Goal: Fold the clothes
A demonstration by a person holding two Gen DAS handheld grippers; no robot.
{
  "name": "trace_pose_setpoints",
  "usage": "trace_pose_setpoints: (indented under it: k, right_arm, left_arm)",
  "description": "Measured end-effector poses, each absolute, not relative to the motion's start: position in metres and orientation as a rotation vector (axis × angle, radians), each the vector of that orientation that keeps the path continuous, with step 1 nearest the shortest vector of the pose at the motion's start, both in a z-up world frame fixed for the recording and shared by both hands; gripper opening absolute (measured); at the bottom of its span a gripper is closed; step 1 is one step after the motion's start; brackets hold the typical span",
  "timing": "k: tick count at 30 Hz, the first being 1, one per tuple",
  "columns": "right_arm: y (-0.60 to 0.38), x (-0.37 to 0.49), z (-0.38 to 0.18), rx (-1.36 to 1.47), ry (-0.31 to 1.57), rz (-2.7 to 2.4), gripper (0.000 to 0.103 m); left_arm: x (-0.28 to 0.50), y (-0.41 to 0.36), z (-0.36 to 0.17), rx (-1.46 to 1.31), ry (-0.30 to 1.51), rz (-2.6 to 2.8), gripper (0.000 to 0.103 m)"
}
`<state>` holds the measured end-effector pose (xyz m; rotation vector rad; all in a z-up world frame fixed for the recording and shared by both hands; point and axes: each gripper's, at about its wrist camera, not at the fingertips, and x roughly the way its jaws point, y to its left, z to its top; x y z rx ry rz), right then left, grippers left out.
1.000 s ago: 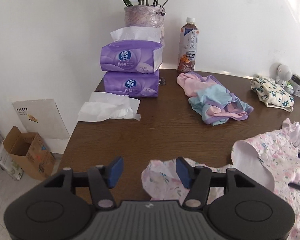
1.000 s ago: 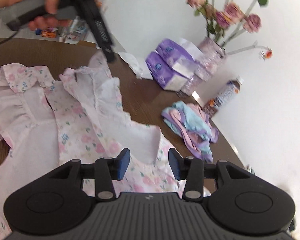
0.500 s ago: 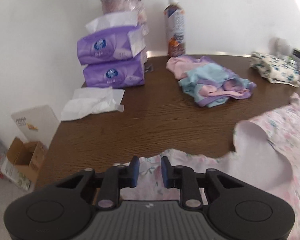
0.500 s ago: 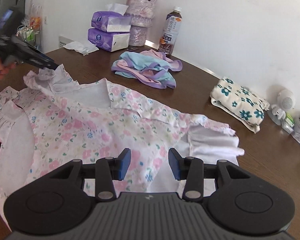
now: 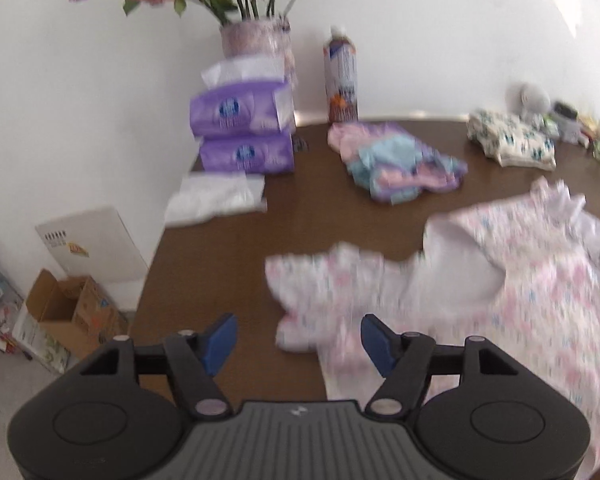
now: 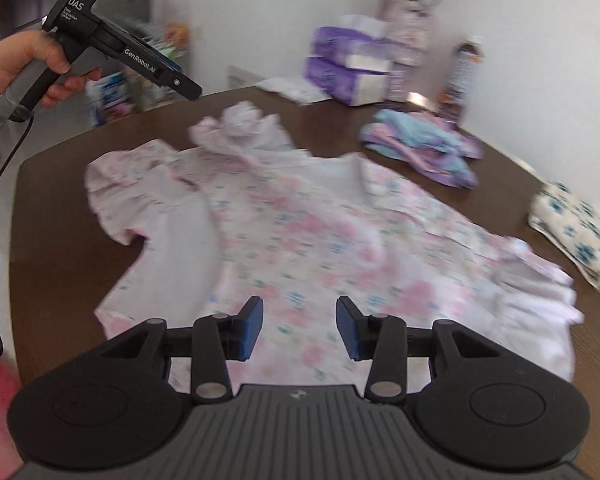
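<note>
Left gripper (image 5: 298, 338) is sitting with jaws spread wide, gripping nothing, hovering above the near-left table edge just beside the pink floral garment (image 5: 480, 280). Its ruffled sleeve is lying just ahead of the right fingertip. Right gripper (image 6: 299, 328) is also gaping, nothing between the pads, hanging over the garment's lower half.

The garment is lying spread out on the dark wooden table (image 5: 320, 216), one ruffled sleeve bunching up at the far corner in the right wrist view. Both views are motion-blurred.

A hand (image 6: 28, 62) is holding the left gripper's handle up off the table, cable trailing down. Further back, a pastel clothes pile (image 5: 400, 168) is sitting well apart from the garment; a folded blue-flower cloth (image 5: 512, 146) is lying near the far right edge. Stacked purple tissue packs (image 5: 246, 132), loose tissues (image 5: 216, 198), a bottle (image 5: 340, 80) and a flower vase (image 5: 256, 36) are lining the wall.
</note>
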<state>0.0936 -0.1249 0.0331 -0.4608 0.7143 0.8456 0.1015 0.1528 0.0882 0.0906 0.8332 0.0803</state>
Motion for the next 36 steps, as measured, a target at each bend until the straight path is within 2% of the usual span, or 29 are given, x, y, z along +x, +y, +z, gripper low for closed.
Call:
trace_pose_setpoints:
  k: [7,9,10,11,13,14,15,16,23,27,31,34,36]
  right_arm:
    - [-0.070,0.095,0.016,-0.535,0.731,0.877,0.035]
    - [-0.064,0.096,0.013,-0.545,0.738,0.856,0.033]
    - [-0.063,0.097,0.012,-0.549,0.741,0.845,0.032]
    - [-0.061,0.098,0.010,-0.549,0.741,0.836,0.031]
    - [-0.059,0.100,0.009,-0.548,0.743,0.823,0.029]
    - [-0.058,0.101,0.009,-0.548,0.746,0.820,0.021]
    - [-0.057,0.102,0.009,-0.547,0.753,0.818,0.005]
    - [-0.057,0.103,0.010,-0.543,0.758,0.819,0.000]
    - [-0.072,0.090,0.046,-0.483,0.690,0.883,0.000]
    - [-0.064,0.080,0.032,-0.517,0.725,0.936,0.001]
    - [-0.058,0.080,0.014,-0.482,0.807,0.967,0.005]
    - [-0.073,0.082,0.026,-0.404,0.787,0.972,0.022]
    - [-0.089,0.085,0.038,-0.367,0.747,0.936,0.034]
  left_arm:
    - [0.099,0.159,0.041,0.042,0.941,0.041,0.065]
    - [0.100,0.157,0.035,0.052,0.955,0.021,0.056]
    - [0.100,0.155,0.032,0.063,0.963,0.010,0.055]
    - [0.098,0.155,0.033,0.067,0.958,-0.003,0.049]
    - [0.095,0.154,0.033,0.073,0.957,-0.044,0.027]
    - [0.093,0.153,0.034,0.067,0.958,-0.068,0.012]
    - [0.092,0.153,0.036,0.061,0.946,-0.073,0.011]
    - [0.090,0.153,0.038,0.056,0.933,-0.078,0.011]
    - [0.065,0.158,0.063,0.025,0.860,-0.101,0.011]
    - [0.047,0.163,0.080,0.008,0.821,-0.112,0.011]
    - [0.047,0.162,0.050,0.042,0.946,-0.067,0.012]
    - [0.045,0.161,0.054,0.045,0.921,-0.070,0.022]
    - [0.048,0.163,0.066,0.023,0.869,-0.063,0.051]
